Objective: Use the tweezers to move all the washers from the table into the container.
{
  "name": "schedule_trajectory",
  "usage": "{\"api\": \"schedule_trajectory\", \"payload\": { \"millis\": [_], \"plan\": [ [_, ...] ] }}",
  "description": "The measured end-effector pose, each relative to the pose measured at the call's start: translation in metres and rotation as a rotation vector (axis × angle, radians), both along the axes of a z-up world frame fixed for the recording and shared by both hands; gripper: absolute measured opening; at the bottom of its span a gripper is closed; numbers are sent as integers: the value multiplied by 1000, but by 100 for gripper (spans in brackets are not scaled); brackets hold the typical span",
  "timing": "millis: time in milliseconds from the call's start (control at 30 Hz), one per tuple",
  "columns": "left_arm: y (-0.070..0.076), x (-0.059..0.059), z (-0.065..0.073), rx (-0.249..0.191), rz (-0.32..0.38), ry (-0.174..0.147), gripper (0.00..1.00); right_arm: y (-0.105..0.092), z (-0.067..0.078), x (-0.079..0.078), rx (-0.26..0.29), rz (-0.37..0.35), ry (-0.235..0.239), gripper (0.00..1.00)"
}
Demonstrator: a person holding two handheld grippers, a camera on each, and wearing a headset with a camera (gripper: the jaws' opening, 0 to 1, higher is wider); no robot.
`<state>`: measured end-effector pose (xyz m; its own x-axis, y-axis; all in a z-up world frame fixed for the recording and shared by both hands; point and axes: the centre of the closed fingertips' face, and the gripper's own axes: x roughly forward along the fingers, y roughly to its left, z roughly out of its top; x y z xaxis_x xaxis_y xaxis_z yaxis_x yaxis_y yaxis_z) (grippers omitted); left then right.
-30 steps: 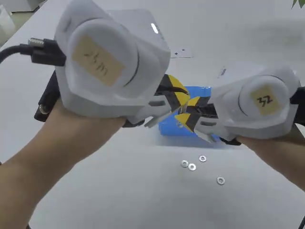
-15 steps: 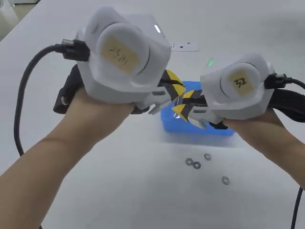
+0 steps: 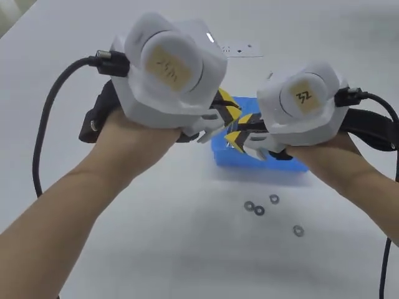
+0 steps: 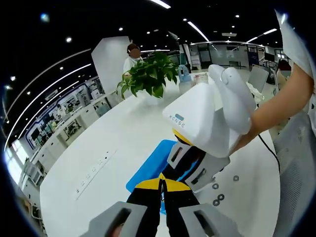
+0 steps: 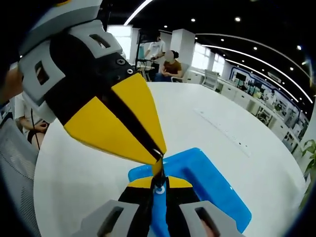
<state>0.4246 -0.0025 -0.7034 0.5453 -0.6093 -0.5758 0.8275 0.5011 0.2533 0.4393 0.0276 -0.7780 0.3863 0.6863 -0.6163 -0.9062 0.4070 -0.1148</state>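
Note:
Both grippers meet tip to tip above the blue container [image 3: 225, 156] [image 4: 148, 170] [image 5: 202, 173]. My left gripper [image 3: 233, 116] [image 4: 163, 183] [image 5: 160, 152] has its black-and-yellow jaws pressed together. The right gripper [image 3: 234, 138] [image 5: 158, 180] is shut on a thin sliver that looks like the tweezers [image 5: 157, 168]. The sliver's far end touches the left gripper's tip. Whether the left jaws also pinch it is hidden. Several steel washers [image 3: 259, 210] [image 4: 217, 197] lie loose on the white table, nearer to me than the container.
A white power strip [image 3: 240, 47] [image 4: 94, 170] [image 5: 227, 131] lies on the table beyond the container. Black cables [image 3: 50, 118] trail from both grippers. A potted plant [image 4: 148, 74] stands at the far end. People [image 5: 158, 49] sit at desks far behind.
Both grippers stay tip to tip over the container. The view has shifted, and the washers have not moved.

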Motion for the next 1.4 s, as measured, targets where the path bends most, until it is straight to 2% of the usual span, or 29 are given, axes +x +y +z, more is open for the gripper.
{"api": "schedule_trajectory", "payload": {
  "millis": [167, 233, 300, 400, 600, 733, 833, 1000, 1167, 1333, 1400],
  "plan": [
    [-1, 2, -1, 1, 3, 3, 0, 0, -2, 2, -5, -6, 21, 5],
    [-1, -1, 4, 33, -8, -21, 0, 1, 3, 1, -9, 3, -2, 5],
    [-2, -6, 10, 34, -14, -35, 0, 1, 10, -1, -6, 4, -18, 5],
    [-2, -15, 27, 21, -11, -68, 0, -4, 29, -6, 2, 0, -76, 5],
    [-7, -32, 54, -24, -29, -92, 0, -10, 56, -23, 31, 0, -131, 5],
    [-10, -44, 67, -51, -40, -96, 0, -15, 69, -32, 54, -5, -140, 5],
    [-12, -50, 70, -66, -46, -97, 0, -18, 73, -36, 66, -14, -145, 5],
    [-14, -60, 72, -75, -59, -73, 0, -19, 74, -49, 79, -15, -126, 6],
    [-14, -71, 62, -58, -90, -28, 0, -19, 65, -64, 96, -10, -92, 6],
    [-15, -82, 47, -51, -119, 28, 0, -21, 48, -76, 82, -10, -52, 7],
    [-16, -84, 40, -41, -126, 40, 0, -21, 43, -80, 82, -10, -39, 7]
  ]
}}
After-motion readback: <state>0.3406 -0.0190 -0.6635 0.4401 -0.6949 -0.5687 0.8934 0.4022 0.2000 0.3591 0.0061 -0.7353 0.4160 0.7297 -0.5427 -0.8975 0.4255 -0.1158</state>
